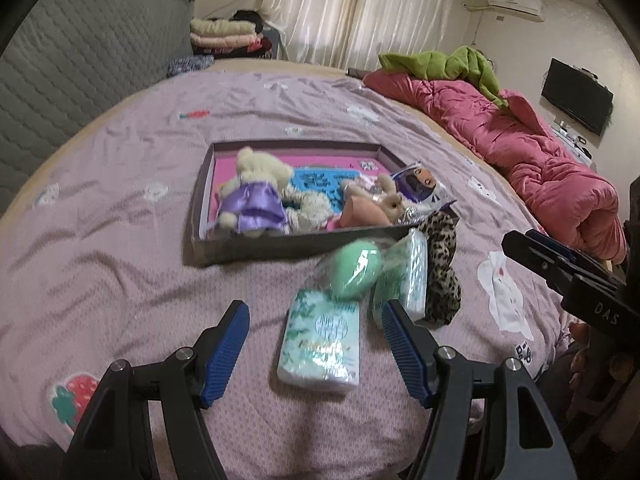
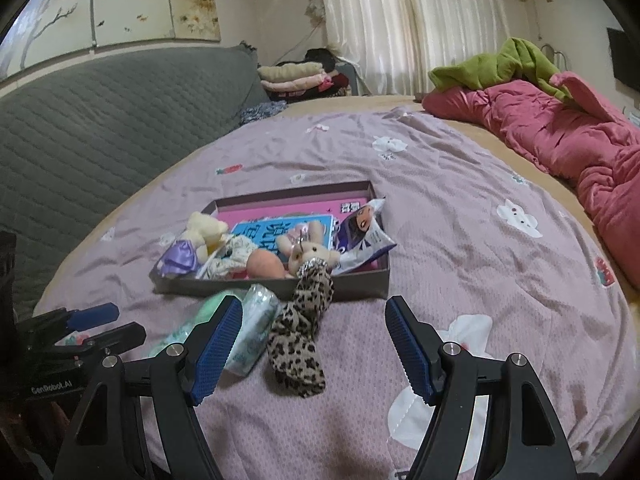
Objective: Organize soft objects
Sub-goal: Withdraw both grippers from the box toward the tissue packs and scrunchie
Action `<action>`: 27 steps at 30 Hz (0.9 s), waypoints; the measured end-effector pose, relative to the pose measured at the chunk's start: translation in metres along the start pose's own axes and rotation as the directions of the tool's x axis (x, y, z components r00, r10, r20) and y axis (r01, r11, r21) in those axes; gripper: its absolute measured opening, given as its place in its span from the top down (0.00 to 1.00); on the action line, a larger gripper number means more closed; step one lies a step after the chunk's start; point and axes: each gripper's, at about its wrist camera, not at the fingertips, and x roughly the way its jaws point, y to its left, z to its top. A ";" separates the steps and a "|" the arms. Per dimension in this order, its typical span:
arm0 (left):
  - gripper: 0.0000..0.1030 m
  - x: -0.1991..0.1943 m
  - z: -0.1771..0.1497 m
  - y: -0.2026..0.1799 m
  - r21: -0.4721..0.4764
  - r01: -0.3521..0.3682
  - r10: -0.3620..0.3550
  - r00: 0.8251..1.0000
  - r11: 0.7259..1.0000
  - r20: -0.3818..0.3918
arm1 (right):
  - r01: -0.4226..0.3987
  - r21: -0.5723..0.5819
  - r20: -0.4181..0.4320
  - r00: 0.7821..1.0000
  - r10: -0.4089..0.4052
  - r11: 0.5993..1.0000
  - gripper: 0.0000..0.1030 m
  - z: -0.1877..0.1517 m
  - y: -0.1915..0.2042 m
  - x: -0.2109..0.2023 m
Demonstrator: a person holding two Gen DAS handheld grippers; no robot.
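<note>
I see a tissue pack [image 1: 320, 342] lying flat on the bed [image 1: 120, 240], between the blue pads of my left tongs [image 1: 316, 344], which are spread wide and grip nothing. Just beyond it sit a green sponge [image 1: 354, 270] and a second tissue pack [image 1: 404, 280], with a leopard-print cloth [image 2: 302, 340] beside them, its top end draped against the near wall of the shallow box [image 2: 360, 280]. Inside the box lie a cream bear in a purple dress [image 1: 252, 196], a small bunny [image 2: 310, 252] and a printed pouch [image 2: 364, 232]. My right tongs [image 2: 316, 348] also gape open, empty, near the cloth. A pink quilt [image 2: 560, 140] is bunched along the far side.
</note>
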 end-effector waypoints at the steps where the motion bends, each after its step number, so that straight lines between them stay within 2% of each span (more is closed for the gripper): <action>1: 0.34 0.001 -0.001 0.001 -0.003 -0.001 0.001 1.000 1.000 -0.007 | -0.001 -0.003 -0.008 1.000 0.001 1.000 0.27 -0.001 0.001 0.001; 7: 0.34 0.010 -0.007 -0.004 0.009 0.009 -0.009 0.999 1.000 -0.044 | -0.018 -0.045 -0.057 0.998 0.015 0.999 0.27 -0.009 0.008 0.011; 13: 0.34 0.025 -0.011 -0.002 -0.005 0.005 -0.005 0.996 1.000 -0.088 | 0.000 -0.096 -0.102 0.995 -0.010 0.995 0.27 -0.017 0.014 0.025; 19: 0.34 0.042 -0.017 -0.004 0.006 0.001 0.000 0.990 1.000 -0.142 | 0.009 -0.057 -0.161 0.987 -0.018 0.998 0.27 -0.023 0.006 0.045; 22: 0.34 0.048 -0.018 -0.004 0.008 -0.015 0.016 0.988 1.000 -0.151 | 0.013 -0.040 -0.177 0.984 -0.020 0.999 0.27 -0.024 0.002 0.052; 27: 0.34 0.056 -0.017 0.000 -0.015 -0.007 0.004 0.986 1.000 -0.164 | 0.015 -0.032 -0.204 0.979 -0.021 0.999 0.27 -0.026 0.000 0.066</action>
